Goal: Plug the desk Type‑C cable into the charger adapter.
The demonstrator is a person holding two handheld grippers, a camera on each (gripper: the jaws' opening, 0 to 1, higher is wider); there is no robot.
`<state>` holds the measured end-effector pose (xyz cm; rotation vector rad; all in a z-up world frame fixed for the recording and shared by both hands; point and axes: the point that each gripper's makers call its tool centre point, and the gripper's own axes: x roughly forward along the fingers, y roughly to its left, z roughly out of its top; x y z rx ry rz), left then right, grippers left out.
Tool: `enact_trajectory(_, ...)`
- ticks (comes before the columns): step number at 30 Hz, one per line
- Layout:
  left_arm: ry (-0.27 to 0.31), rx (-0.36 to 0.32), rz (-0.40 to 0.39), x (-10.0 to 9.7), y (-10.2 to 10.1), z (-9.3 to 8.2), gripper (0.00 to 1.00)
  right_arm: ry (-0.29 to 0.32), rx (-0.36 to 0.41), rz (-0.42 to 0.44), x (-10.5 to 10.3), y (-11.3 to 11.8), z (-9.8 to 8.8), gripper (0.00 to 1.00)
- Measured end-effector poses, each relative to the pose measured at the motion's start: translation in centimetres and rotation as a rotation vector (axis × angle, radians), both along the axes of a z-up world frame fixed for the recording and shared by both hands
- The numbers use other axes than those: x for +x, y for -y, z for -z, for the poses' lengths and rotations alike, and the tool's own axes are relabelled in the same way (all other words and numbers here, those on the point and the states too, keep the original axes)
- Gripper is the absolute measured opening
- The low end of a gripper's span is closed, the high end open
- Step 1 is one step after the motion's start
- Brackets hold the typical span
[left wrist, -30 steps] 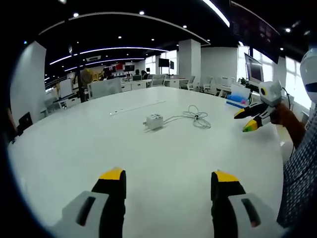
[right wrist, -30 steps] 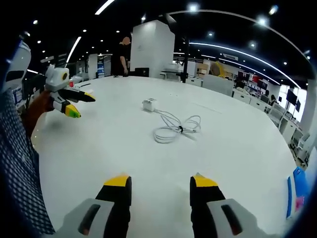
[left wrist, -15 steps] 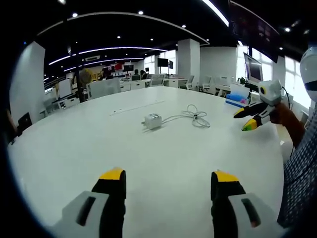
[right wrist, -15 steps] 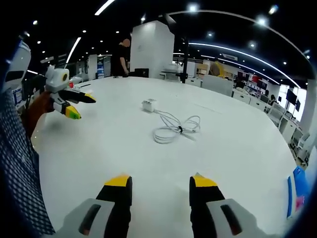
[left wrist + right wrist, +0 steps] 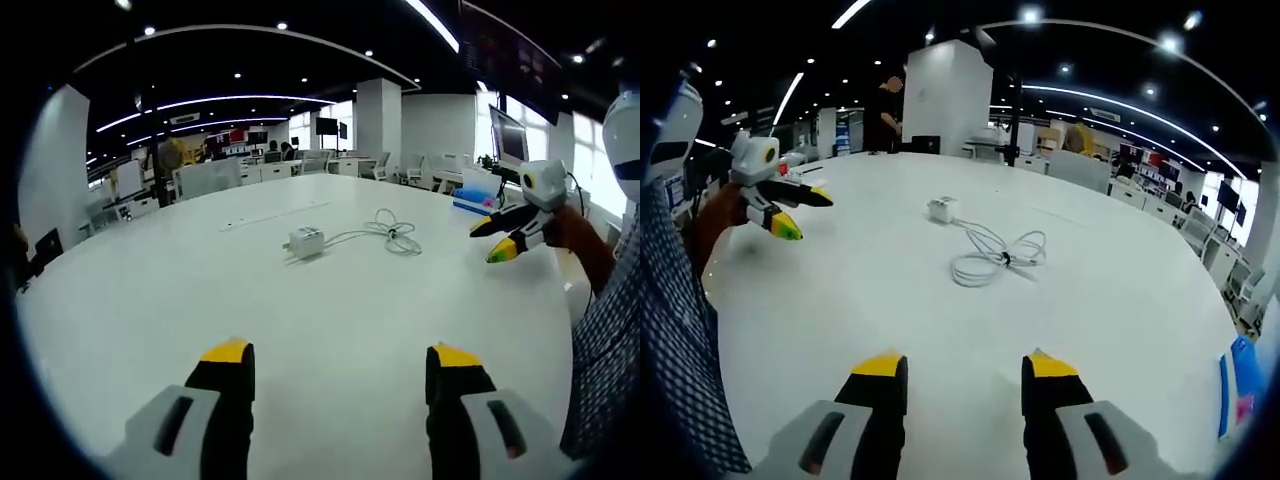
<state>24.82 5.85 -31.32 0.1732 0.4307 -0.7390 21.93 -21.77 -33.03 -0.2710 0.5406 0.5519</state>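
Note:
A small white charger adapter (image 5: 305,241) sits on the white table, with a coiled white cable (image 5: 392,232) lying to its right in the left gripper view. In the right gripper view the charger adapter (image 5: 940,209) lies beyond the cable coil (image 5: 998,260). My left gripper (image 5: 338,362) is open, well short of the adapter, nothing between its jaws. My right gripper (image 5: 958,371) is open too, short of the coil. Each gripper also appears in the other's view, held above the table: the right gripper (image 5: 506,238) and the left gripper (image 5: 780,210), both open.
The big white table (image 5: 330,310) spreads wide around the adapter. Blue and pink items (image 5: 1237,385) lie at its edge near my right side. A person (image 5: 883,115) stands beyond the far edge. Office desks and chairs fill the background.
Hardly anything differs. The left gripper view has drifted a little, so adapter and cable sit slightly higher and left. Both grippers stay open.

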Motion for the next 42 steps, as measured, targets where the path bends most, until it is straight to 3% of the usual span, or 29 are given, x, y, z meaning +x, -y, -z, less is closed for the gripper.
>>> enact_trajectory(17,0.009,0.002,0.005,0.0,0.2,0.0,0.69,-0.007,0.007,-0.006,0.0,-0.2,0.5,0.47)
enact_trajectory(22,0.040,0.039,0.034,-0.2,0.7,0.2,0.70,-0.012,0.001,-0.005,-0.1,0.0,0.9,0.46)
enact_trajectory(42,0.036,0.051,0.045,-0.7,0.7,0.7,0.72,-0.011,0.020,-0.019,0.0,-0.5,0.8,0.46)
